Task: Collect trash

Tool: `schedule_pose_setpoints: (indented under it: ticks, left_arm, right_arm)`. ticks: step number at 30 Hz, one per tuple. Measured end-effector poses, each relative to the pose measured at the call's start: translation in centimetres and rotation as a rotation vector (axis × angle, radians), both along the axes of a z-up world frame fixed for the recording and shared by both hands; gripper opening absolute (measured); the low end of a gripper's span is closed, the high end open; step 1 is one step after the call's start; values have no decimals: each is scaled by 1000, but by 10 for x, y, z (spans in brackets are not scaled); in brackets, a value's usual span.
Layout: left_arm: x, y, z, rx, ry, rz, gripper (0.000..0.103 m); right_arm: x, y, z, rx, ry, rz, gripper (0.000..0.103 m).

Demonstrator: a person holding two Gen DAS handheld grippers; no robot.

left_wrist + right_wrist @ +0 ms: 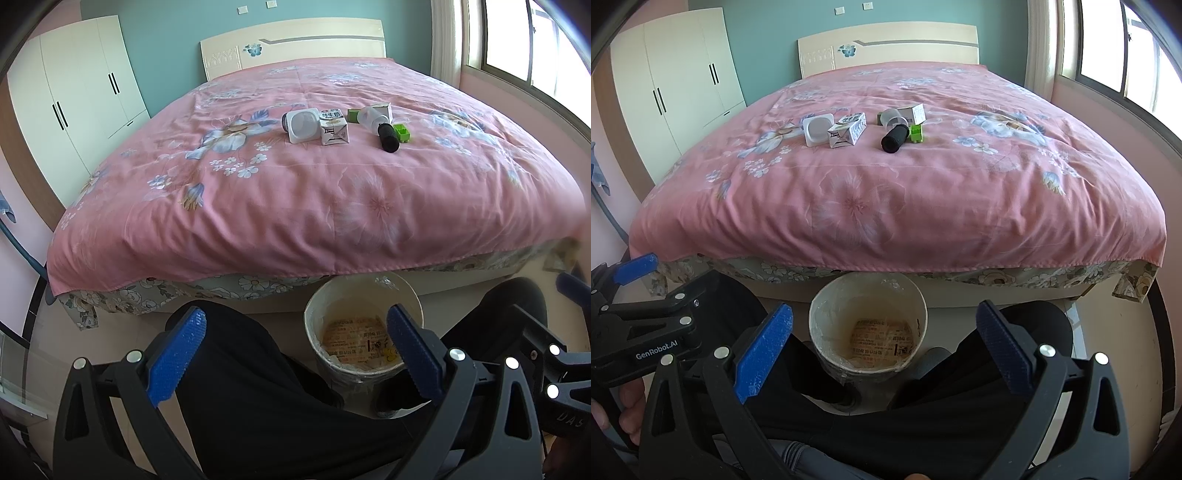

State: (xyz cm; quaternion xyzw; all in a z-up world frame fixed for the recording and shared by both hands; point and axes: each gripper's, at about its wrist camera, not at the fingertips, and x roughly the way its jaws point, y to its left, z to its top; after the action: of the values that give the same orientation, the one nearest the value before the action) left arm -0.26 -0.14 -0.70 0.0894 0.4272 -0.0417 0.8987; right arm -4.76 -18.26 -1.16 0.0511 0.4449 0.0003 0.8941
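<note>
Trash lies on the pink floral bedspread (295,192): a white yogurt cup (303,126), a milk carton (334,127), a clear plastic bottle with a small box (373,115), a black cylinder (388,137) and a green piece (402,132). The same items show in the right wrist view: cup (818,130), carton (847,131), cylinder (894,139). A round paper bin (364,332) (868,332) stands on the floor at the bed's foot. My left gripper (295,350) and right gripper (884,347) are both open, empty, low near the bin.
A white wardrobe (74,103) stands at the left wall, a window (535,44) at the right. The person's dark-trousered legs (258,387) flank the bin. The left gripper's body (639,332) shows at the right view's left edge.
</note>
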Motion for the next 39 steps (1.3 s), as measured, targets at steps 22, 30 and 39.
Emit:
schedule_pose_setpoints:
  ticks: [22, 30, 39]
  left_arm:
    - [-1, -2, -2, 1, 8, -3, 100]
    - [-1, -2, -3, 1, 8, -2, 100]
    - [-2, -2, -3, 2, 8, -1, 100]
  right_arm:
    - [0, 5, -3, -6, 9, 10, 97]
    - [0, 3, -3, -8, 8, 7, 97]
    - [1, 3, -1, -10, 9, 10, 97]
